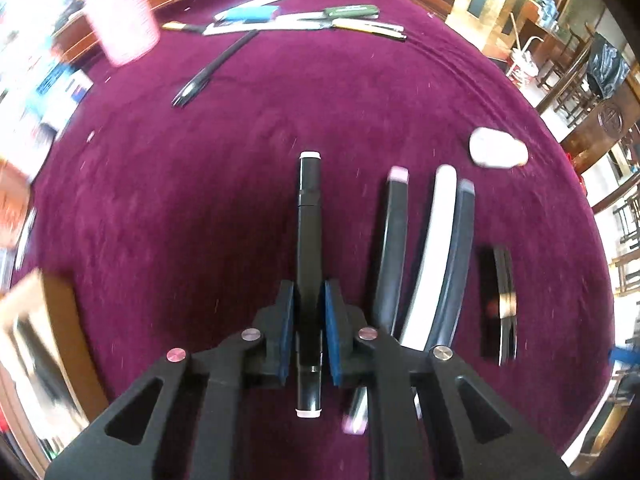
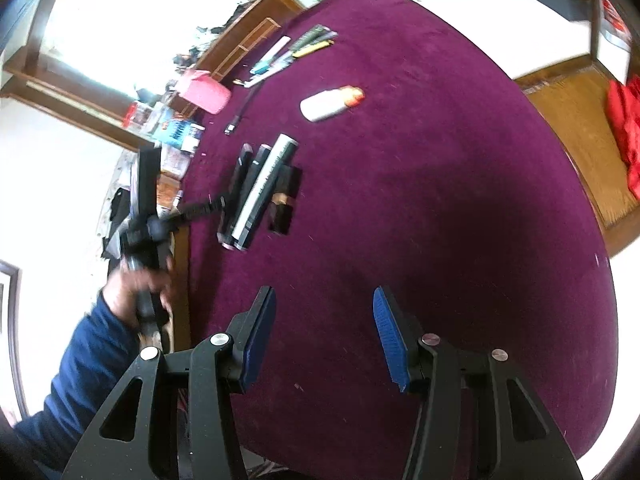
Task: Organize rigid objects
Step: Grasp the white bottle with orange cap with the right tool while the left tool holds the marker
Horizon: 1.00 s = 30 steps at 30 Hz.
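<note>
My left gripper point(image 1: 309, 300) is shut on a black marker with white end caps point(image 1: 309, 220), held lengthwise just left of a row of markers on the purple cloth: a black one point(image 1: 394, 248), a white one point(image 1: 434, 248) and a dark one point(image 1: 460, 256). A black box point(image 1: 498, 304) lies right of the row. In the right wrist view the left gripper point(image 2: 222, 202) and held marker point(image 2: 240, 176) meet the row's point(image 2: 260, 188) left side. My right gripper point(image 2: 324, 332) is open and empty above the near cloth.
A white bottle point(image 1: 496, 148) with an orange cap lies beyond the row; it also shows in the right wrist view point(image 2: 328, 105). A black pen point(image 1: 216, 66) and a far cluster of pens point(image 1: 304, 20) lie further away. A pink cup point(image 1: 122, 20) stands at the table's left edge.
</note>
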Tool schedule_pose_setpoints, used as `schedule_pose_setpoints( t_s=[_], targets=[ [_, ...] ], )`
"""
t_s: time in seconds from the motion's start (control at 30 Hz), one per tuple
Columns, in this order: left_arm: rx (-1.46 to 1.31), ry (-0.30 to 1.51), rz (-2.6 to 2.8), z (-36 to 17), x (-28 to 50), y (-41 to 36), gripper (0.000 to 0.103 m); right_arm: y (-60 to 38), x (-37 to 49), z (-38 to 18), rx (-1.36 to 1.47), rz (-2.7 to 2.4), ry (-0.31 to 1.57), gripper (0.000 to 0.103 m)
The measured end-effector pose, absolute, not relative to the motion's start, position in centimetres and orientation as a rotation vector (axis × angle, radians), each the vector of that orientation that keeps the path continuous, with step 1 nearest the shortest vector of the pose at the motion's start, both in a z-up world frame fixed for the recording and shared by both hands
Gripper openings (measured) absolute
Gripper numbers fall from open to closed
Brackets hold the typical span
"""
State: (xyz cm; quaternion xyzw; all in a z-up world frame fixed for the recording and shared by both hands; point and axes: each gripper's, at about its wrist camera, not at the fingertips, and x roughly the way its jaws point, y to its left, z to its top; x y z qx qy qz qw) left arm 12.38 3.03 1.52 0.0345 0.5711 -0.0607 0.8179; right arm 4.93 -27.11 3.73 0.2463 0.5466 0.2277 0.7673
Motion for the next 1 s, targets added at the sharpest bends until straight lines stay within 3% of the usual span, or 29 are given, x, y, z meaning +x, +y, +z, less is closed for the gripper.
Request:
schedule_pose_setpoints(
  t_s=[0.3, 0.6, 0.93, 1.0],
  targets=[
    [-0.050, 1.231, -0.048, 1.3, 3.3, 3.8, 0.012, -24.5, 14.9, 7.5, 0.202, 0.577, 1.088, 0.046],
    [-0.095, 1.223, 0.009, 1.2, 1.5, 3.4, 0.012, -20.4, 25.6, 2.9, 0.183, 0.670, 1.165, 0.045],
    [-0.123, 1.223, 0.044, 1.1, 1.5, 3.6, 0.012, -18.0, 25.0, 1.0, -0.100, 0.768, 1.218, 0.045],
    [-0.124, 1.229, 0.046, 1.1, 1.8, 3.6, 0.012, -17.2, 24.8, 0.7, -0.158, 0.754, 1.219, 0.039]
  ],
)
